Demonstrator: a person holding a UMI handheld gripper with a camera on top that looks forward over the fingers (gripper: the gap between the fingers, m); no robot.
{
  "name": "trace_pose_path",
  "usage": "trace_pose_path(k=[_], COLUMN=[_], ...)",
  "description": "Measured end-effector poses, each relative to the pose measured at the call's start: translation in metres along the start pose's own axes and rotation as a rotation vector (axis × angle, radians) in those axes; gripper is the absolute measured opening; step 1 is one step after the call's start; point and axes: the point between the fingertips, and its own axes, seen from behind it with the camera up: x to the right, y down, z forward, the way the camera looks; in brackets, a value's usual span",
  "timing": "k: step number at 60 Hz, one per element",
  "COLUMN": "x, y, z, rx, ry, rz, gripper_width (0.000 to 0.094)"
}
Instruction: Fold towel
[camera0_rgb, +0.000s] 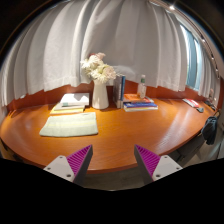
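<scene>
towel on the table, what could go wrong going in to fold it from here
1. The towel lies flat, well beyond the open gripper; pinching a thin edge may miss or drag it.
2. The vase of flowers stands just behind it; a lifted fold could tip it.
3. The folded cloth nearby might snag.

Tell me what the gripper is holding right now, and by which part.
Nothing is held. The gripper is open, with nothing between its fingers, and the towel lies flat on the table beyond them, untouched.
</scene>
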Motion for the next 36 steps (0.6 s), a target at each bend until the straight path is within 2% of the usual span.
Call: trace_pose_path(k=[10,19,36], x=[-0.145,-0.269,-0.411], y=[0.018,0.013,-0.009], z=[0.047,0.091,0.195], rx=[-0.065,-0.104,-0.147], ry=[-0.138,-0.239,-0.288], rz=[-0.052,-0.095,-0.16], gripper_width=[0.0839,0.0838,0.0788])
